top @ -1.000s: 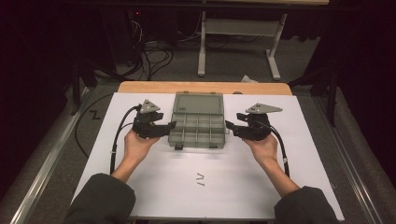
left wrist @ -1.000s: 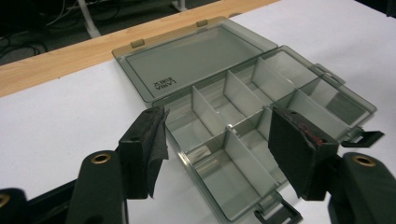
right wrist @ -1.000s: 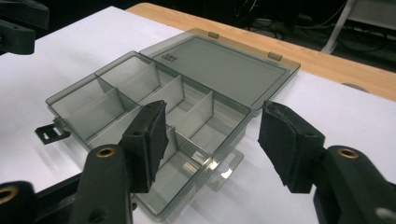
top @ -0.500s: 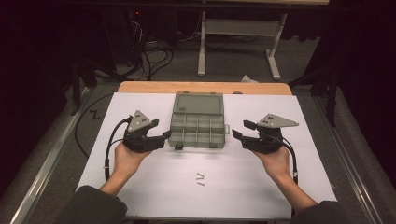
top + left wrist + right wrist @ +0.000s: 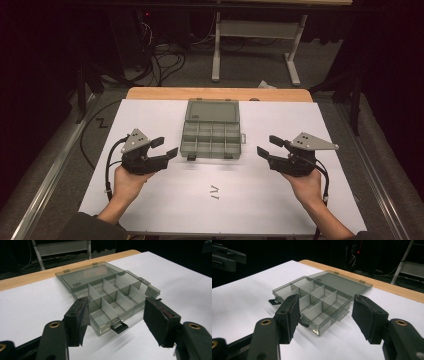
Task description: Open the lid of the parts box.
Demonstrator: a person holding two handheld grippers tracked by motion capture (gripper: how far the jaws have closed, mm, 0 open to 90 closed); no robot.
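Jaws stood spread on both grippers, nothing between the pads. At 9 o'clock on the white surface point(image 5: 150, 120), the left gripper point(image 5: 167, 149) was held in a hand point(image 5: 126, 181), its jaws aimed toward 3 o'clock. At 12 o'clock lay the organizer box point(image 5: 211, 134), grey and see-through, lid point(image 5: 212, 111) flat open at its far side, its divided compartments bare, a black latch point(image 5: 119, 327) hanging from its near wall. At 3 o'clock the right gripper point(image 5: 266, 148) faced toward 9 o'clock. The box sat between the two pairs of jaws, apart from each. A small dark mark point(image 5: 215, 191) showed at 6 o'clock. Beyond the wooden edge point(image 5: 220, 93), the dim room held a metal frame point(image 5: 255, 45) and cables point(image 5: 165, 57) on the floor.
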